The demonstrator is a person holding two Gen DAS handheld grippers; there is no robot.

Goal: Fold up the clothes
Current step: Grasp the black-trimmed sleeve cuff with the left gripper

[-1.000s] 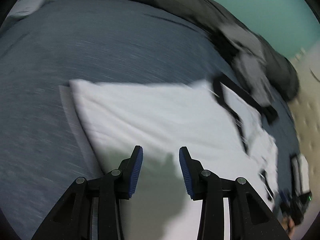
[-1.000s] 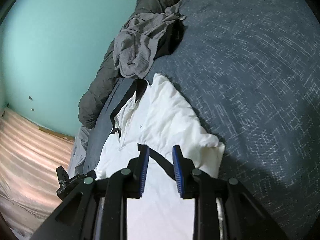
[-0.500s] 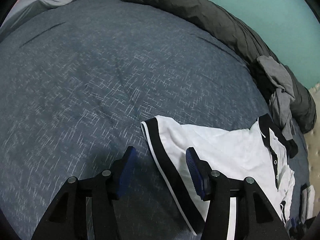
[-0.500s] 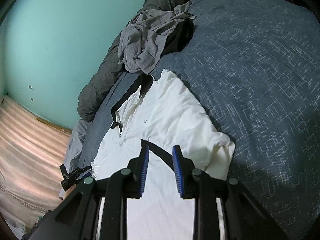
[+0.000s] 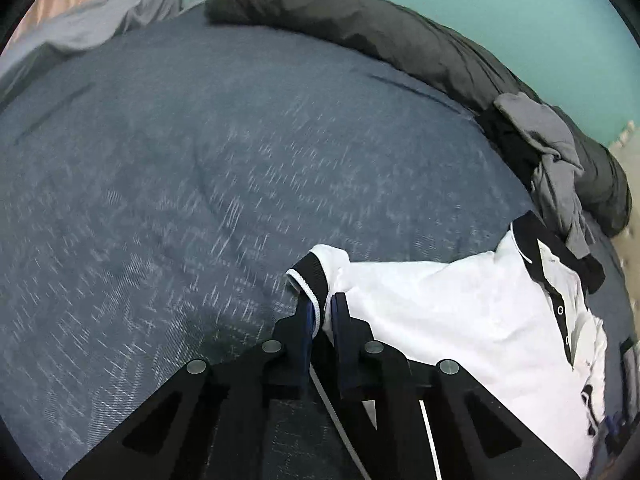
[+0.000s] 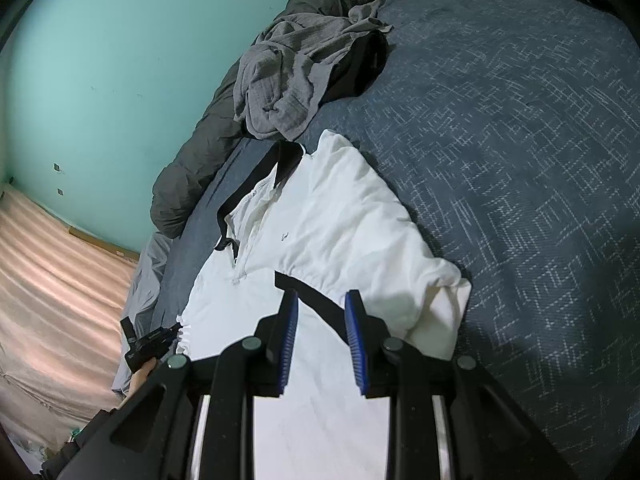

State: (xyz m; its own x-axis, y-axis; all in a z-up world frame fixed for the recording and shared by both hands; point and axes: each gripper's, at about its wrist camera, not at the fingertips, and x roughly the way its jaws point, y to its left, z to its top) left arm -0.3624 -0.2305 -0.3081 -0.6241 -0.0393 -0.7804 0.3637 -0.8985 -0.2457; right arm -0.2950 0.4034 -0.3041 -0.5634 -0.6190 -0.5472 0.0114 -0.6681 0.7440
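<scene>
Pinching the black edge of the sleeve [image 5: 310, 278], the left gripper [image 5: 322, 320] has just been closing its fingers, and the cloth is now squeezed between them. To do this step well, I think the hold should stay tight while the sleeve is carried in over the white body of the shirt [image 5: 460, 312], low and slow, so the cloth lands flat and does not bunch. The right gripper [image 6: 322, 334] has its blue fingers [image 6: 290, 332] a little apart above the other sleeve, where a black band [image 6: 310, 292] crosses between them. They do not look pressed on it. It could push down there to keep the shirt from sliding.

The shirt is white with a black collar [image 6: 260, 184] and buttons down the front. It lies face up on the blue bed cover [image 5: 200, 200], near one side of the bed. A gray top [image 6: 296, 76] sits crumpled just past the collar, by a dark rolled blanket [image 5: 380, 36] along the green wall [image 6: 120, 60].
</scene>
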